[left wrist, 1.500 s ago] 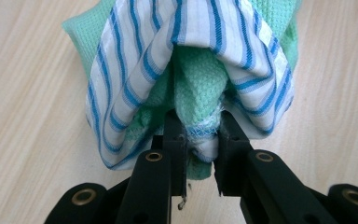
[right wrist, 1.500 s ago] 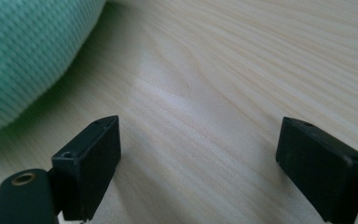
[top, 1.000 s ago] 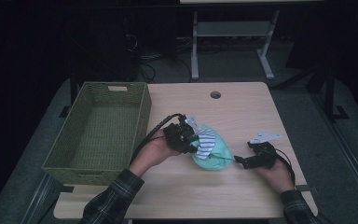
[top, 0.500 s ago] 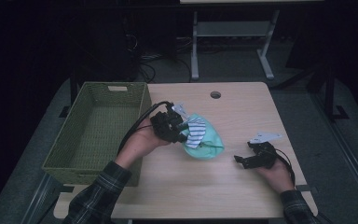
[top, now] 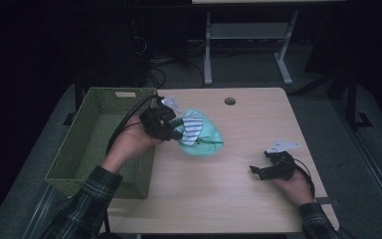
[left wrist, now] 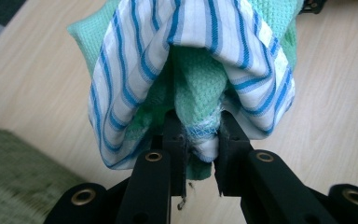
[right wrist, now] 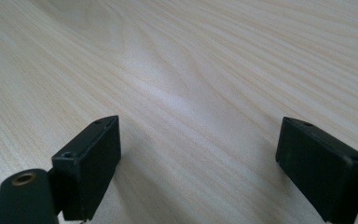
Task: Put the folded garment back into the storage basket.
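Observation:
A bundle of cloths, a mint-green knitted one (top: 205, 134) wrapped with a white one with blue stripes (top: 193, 127), hangs lifted off the wooden table (top: 229, 199). My left gripper (top: 177, 130) is shut on it, beside the basket's right rim. In the left gripper view the striped cloth (left wrist: 121, 84) drapes over the green cloth (left wrist: 198, 88), both pinched between the black jaws of my left gripper (left wrist: 198, 140). My right gripper (top: 256, 171) rests on the table at the right, open, and in the right gripper view nothing lies between the jaws of my right gripper (right wrist: 198, 154).
A green woven basket (top: 99, 144) stands at the table's left side, with nothing visible inside. A round cable hole (top: 230, 101) sits near the table's far edge. Beyond the table are a white desk frame (top: 248, 45) and cables on a dark floor.
My left hand has lifted the cloth bundle off the table and carried it left and away, toward the basket. The right gripper has stayed in place.

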Motion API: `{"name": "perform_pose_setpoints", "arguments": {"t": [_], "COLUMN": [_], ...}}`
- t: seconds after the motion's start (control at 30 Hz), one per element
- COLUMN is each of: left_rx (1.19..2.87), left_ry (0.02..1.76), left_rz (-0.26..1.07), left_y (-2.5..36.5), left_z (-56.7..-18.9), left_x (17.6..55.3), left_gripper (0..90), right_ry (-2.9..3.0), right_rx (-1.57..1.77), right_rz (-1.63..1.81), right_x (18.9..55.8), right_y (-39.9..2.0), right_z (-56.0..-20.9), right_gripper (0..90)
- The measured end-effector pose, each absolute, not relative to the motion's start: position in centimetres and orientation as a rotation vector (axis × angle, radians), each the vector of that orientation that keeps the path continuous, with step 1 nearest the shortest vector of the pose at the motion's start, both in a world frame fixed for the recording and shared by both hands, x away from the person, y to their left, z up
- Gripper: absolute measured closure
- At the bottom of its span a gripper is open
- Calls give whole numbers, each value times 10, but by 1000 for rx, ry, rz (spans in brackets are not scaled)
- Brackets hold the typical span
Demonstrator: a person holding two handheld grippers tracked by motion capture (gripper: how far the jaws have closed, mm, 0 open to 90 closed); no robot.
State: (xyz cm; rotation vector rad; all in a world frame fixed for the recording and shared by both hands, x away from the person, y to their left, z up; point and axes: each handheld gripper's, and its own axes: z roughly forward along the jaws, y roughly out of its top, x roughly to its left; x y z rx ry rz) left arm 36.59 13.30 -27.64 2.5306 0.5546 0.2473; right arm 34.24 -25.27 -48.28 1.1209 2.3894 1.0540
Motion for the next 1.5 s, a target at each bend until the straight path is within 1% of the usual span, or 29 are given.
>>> {"name": "perform_pose_setpoints", "arguments": {"t": [0.33, 0.8, 0.9, 0.97, 1.13, 1.37, 1.5], "left_rx": [2492, 2467, 2464, 2457, 2441, 2412, 2389], "left_ry": [659, 760, 793, 817, 872, 969, 1027], "left_rz": [292, 351, 360, 370, 399, 445, 445], "left_y": [169, 208, 218, 226, 247, 276, 293], "left_z": [-263, -251, -251, -251, -250, -252, -257], "left_x": [368, 367, 367, 367, 366, 364, 363], "left_gripper": [764, 764, 764, 764, 764, 764, 764], "right_ry": [2385, 2379, 2380, 2381, 2380, 2379, 2379], "right_rx": [1129, 1139, 1146, 1152, 1170, 1170, 1169], "right_rz": [1055, 1049, 1044, 1034, 1015, 1011, 1011], "right_x": [342, 343, 343, 343, 345, 345, 345], "right_y": [-253, -252, -252, -251, -251, -251, -251], "right_z": [-483, -483, -483, -483, -484, -484, -484], "right_gripper": [135, 129, 113, 77, 32, 25, 25]}}
